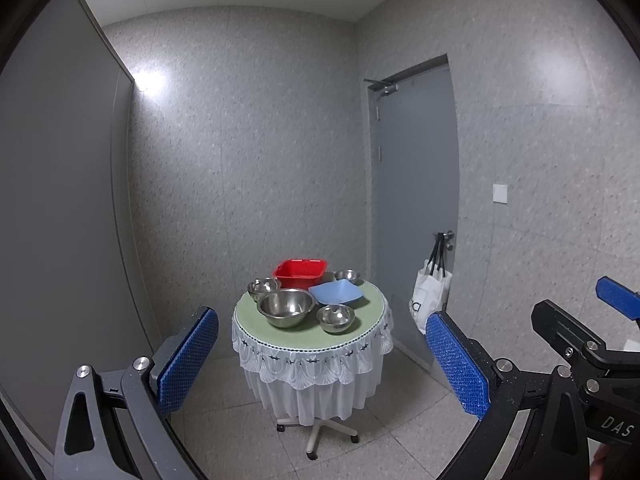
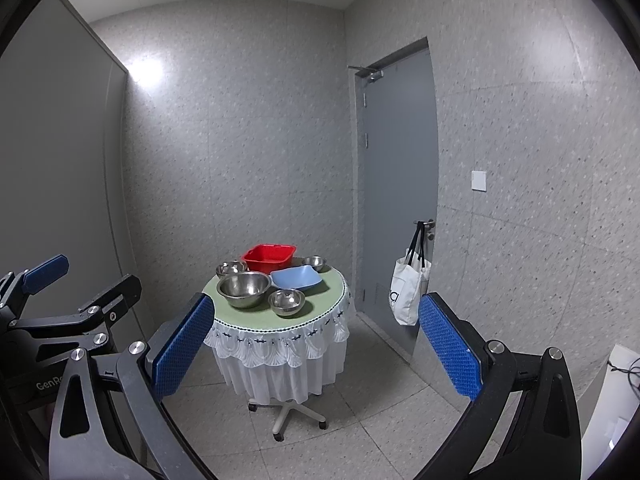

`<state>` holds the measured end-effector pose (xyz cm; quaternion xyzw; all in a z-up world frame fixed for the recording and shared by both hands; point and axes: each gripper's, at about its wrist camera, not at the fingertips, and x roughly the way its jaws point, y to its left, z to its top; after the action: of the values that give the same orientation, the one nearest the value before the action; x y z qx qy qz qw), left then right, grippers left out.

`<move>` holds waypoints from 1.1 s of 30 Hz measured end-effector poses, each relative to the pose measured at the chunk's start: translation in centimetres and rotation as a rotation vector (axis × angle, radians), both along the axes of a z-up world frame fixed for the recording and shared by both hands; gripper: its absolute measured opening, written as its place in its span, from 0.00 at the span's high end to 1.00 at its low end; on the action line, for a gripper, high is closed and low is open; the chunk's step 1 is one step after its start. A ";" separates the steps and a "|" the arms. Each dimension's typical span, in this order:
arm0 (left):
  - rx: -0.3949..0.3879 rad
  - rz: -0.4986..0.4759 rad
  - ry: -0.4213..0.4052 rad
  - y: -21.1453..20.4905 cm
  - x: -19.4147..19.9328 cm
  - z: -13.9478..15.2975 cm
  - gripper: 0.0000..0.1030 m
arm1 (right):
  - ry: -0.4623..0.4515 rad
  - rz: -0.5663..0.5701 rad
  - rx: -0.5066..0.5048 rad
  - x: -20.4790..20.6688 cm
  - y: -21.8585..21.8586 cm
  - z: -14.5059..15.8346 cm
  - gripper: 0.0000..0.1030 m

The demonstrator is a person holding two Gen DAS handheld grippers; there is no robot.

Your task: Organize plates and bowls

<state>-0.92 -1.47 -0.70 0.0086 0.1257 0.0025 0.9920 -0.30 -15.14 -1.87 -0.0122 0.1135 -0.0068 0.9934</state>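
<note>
Both claws stand well back from the round desk (image 1: 280,338), which carries a green top with a white lace skirt and rests on a wheeled pedestal base (image 1: 320,436). The left claw (image 1: 320,364) is spread wide with nothing between its blue pads; the right claw (image 2: 316,348) is likewise wide apart and holds nothing. On the desk, a large steel bowl (image 1: 287,307) sits at front left, a small steel bowl (image 1: 336,318) just beside it at front right, a third steel bowl (image 1: 262,287) behind at left, and a fourth steel bowl (image 1: 347,276) at the far right. A pale blue square plate (image 1: 335,293) lies between the front bowls and the red square basin (image 1: 300,273) at the rear. No item appears to have been gathered yet, so the task is judged to be at its start. Hazards: the polished bowl walls are likely to slip from the pads if gripped on the curve rather than across the rim; a push on the desk edge may roll the wheeled base; the closely grouped bowls may knock together during the approach. A tote bag (image 1: 430,300) hangs on the door handle, well clear.
</note>
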 end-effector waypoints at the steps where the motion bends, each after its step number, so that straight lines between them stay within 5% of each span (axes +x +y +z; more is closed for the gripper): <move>1: -0.001 0.000 0.005 0.1 0.4 0.3 0.01 | 0.002 0.000 0.000 0.1 0.0 -0.1 0.00; 18: 0.007 0.003 0.065 -0.3 6.3 -0.3 0.00 | 0.060 0.000 0.028 4.9 -0.2 -2.0 0.00; 24: 0.008 -0.001 0.100 1.0 12.7 -0.6 0.00 | 0.093 -0.007 0.037 9.8 0.5 -3.1 0.00; 33: 0.020 -0.063 0.161 6.1 28.6 -1.3 0.00 | 0.158 -0.042 0.039 21.2 3.6 -5.3 0.00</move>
<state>27.66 4.60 -1.97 0.0227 0.2045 -0.0280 0.9782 20.94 -11.57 -7.20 0.0089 0.1919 -0.0244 0.9811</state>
